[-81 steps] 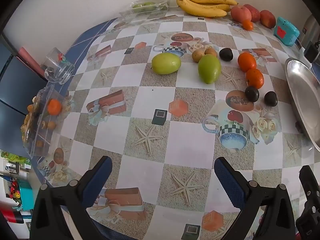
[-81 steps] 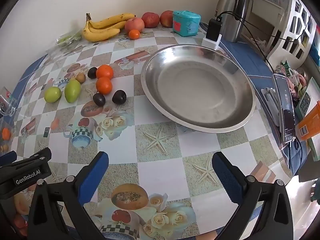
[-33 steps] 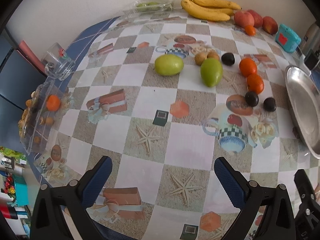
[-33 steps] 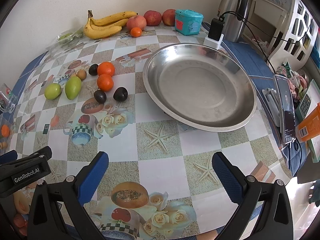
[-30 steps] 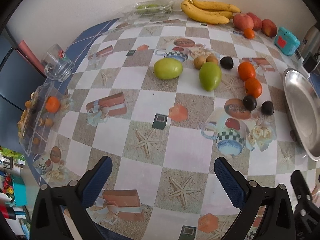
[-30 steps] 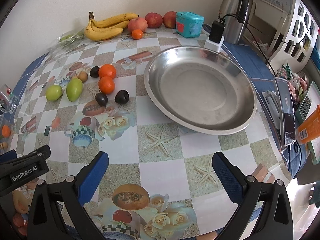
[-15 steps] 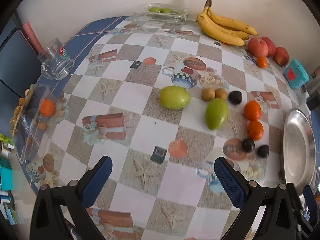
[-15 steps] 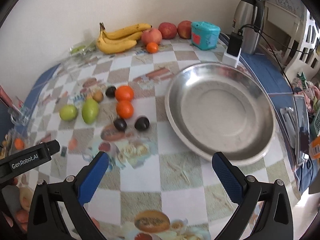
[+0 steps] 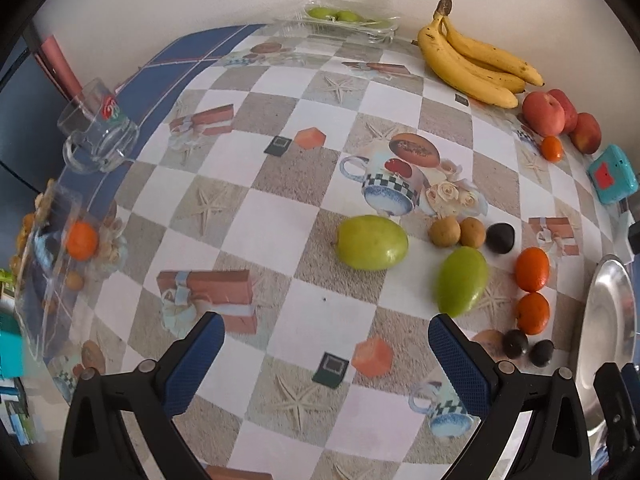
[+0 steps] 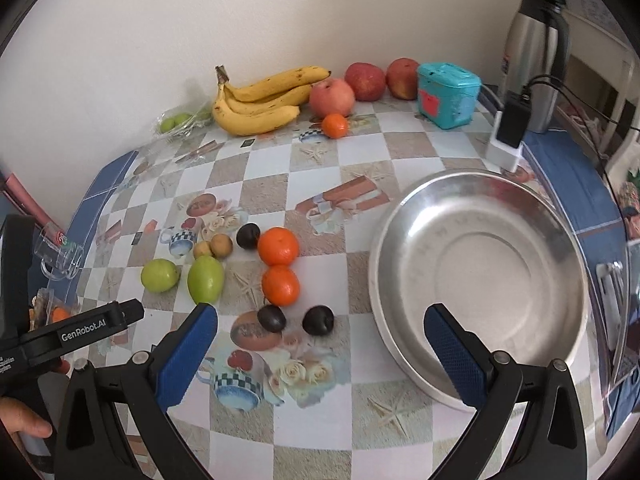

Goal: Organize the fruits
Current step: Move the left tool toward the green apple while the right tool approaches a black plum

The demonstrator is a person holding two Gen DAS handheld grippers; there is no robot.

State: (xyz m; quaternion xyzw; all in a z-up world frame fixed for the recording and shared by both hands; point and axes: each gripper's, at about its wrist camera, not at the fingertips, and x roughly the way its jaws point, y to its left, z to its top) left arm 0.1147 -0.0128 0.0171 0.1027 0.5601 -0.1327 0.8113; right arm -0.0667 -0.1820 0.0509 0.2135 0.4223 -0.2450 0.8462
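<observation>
Loose fruit lies on the patterned tablecloth: two green mangoes [image 9: 372, 243] [image 9: 461, 281], two oranges [image 9: 531, 269] [image 10: 280, 285], dark plums [image 10: 318, 320] and small brown fruits [image 9: 444, 231]. Bananas [image 10: 260, 100], red apples [image 10: 332, 98] and a small tangerine [image 10: 335, 125] sit by the wall. An empty steel bowl [image 10: 480, 276] stands to the right. My left gripper [image 9: 320, 364] is open and empty, above the cloth in front of the mangoes. My right gripper [image 10: 320, 352] is open and empty, in front of the plums and bowl.
A glass mug [image 9: 96, 136] and a clear plastic box with an orange [image 9: 52, 264] sit at the left edge. A plastic tray of green fruit [image 9: 340, 20], a teal box [image 10: 448, 94], a thermos [image 10: 536, 52] and a charger [image 10: 508, 136] stand at the back.
Both grippers have moved forward and risen, so the fruit group and bowl sit nearer and lower in view. Both stay open. No fruit has moved.
</observation>
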